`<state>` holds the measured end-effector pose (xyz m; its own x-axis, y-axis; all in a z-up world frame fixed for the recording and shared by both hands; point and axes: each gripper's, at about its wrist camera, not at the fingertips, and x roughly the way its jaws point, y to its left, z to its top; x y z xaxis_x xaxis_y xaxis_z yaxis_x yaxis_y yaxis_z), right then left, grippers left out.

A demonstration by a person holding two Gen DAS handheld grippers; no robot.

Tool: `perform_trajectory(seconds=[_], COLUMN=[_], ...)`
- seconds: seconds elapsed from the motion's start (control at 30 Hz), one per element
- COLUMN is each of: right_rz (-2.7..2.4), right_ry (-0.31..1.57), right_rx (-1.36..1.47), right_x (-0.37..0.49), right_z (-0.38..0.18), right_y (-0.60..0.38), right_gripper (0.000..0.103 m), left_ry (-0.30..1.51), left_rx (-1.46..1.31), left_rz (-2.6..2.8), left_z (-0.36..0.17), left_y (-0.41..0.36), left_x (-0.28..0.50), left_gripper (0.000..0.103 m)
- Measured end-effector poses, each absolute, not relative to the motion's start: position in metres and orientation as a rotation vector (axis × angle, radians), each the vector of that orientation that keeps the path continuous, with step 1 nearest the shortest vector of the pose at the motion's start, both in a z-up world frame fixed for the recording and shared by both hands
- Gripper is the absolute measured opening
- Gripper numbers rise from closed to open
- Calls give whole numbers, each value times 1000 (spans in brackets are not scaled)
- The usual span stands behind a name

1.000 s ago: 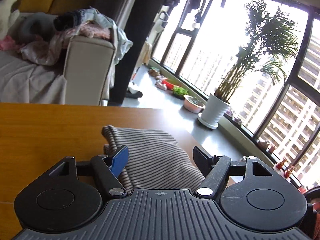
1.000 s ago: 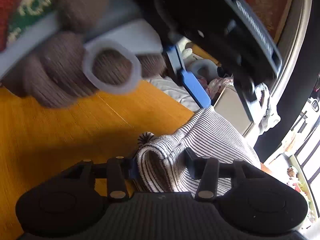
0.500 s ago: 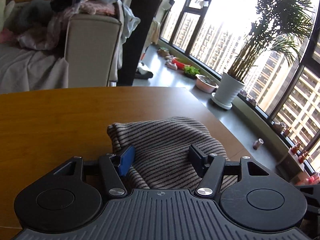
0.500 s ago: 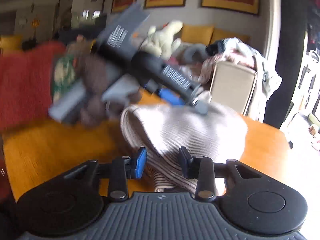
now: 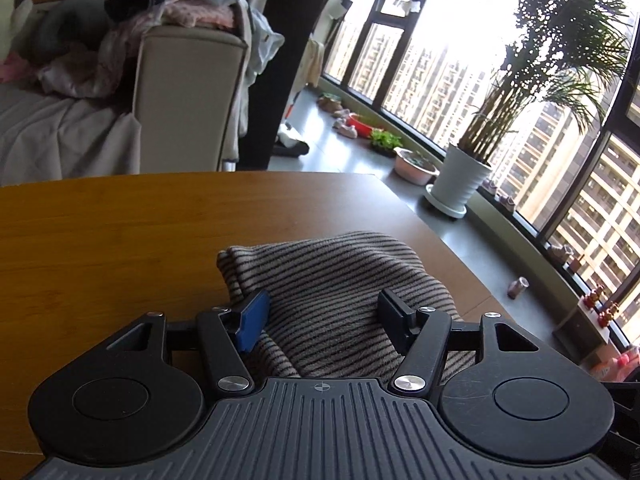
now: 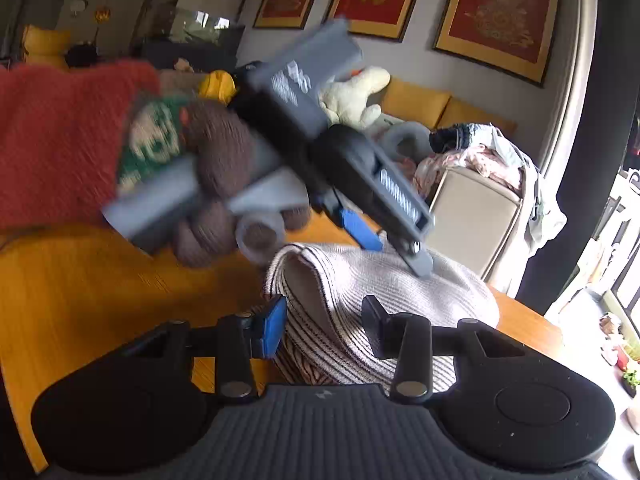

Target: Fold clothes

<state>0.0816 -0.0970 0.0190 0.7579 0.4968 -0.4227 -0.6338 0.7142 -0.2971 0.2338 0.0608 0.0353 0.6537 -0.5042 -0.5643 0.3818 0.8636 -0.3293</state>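
A folded striped knit garment (image 5: 332,280) lies on the wooden table (image 5: 120,232) near its right edge. My left gripper (image 5: 322,314) is open, its fingers spread just above the garment's near part, holding nothing. In the right wrist view the same garment (image 6: 384,292) shows as a rolled bundle. My right gripper (image 6: 324,326) is open with its fingers on either side of the garment's near fold. The left gripper (image 6: 368,240), held by a gloved hand, hovers over the garment's far side there.
A sofa piled with clothes (image 5: 180,24) stands beyond the table. A potted palm (image 5: 460,184) and small pots stand by the window on the right. The table's right edge (image 5: 440,240) runs close to the garment.
The left gripper has drawn back and lifted a little, so more table shows. In the right wrist view the left hand-held gripper has swung up and away from the garment.
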Motion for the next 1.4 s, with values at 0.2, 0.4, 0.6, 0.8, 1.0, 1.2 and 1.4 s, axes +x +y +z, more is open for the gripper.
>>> perform_trajectory(seconds=[0.2,0.4,0.6,0.8,1.0,1.2,1.4], right_rz=[649,733,732,668,642,636,630], right_ry=[336,386,516,488,485,481,473], right_rx=[-241,56,28,-82,-123,-133,-144], right_x=[96,128,158,147,144,144,142], right_z=[43,69,42,36,36,34,33], right_y=[-118,-138,-106,-86,-79,-79,-76], right_gripper=[4,4,6,6,6,6,7], left_ry=[652,739,777,788,778,752,708], left_rx=[-226,-239,-299,-301,-250,-289,-275], left_rz=[-528,-642,-632,-568,-481,-403,-442], left_z=[48,20,2,5,18,33,54], left_y=[106,114,108,125,132,144,128], left_x=[195,173,180,180,175,180,192], left_gripper=[58,39,36,53,66,71,70])
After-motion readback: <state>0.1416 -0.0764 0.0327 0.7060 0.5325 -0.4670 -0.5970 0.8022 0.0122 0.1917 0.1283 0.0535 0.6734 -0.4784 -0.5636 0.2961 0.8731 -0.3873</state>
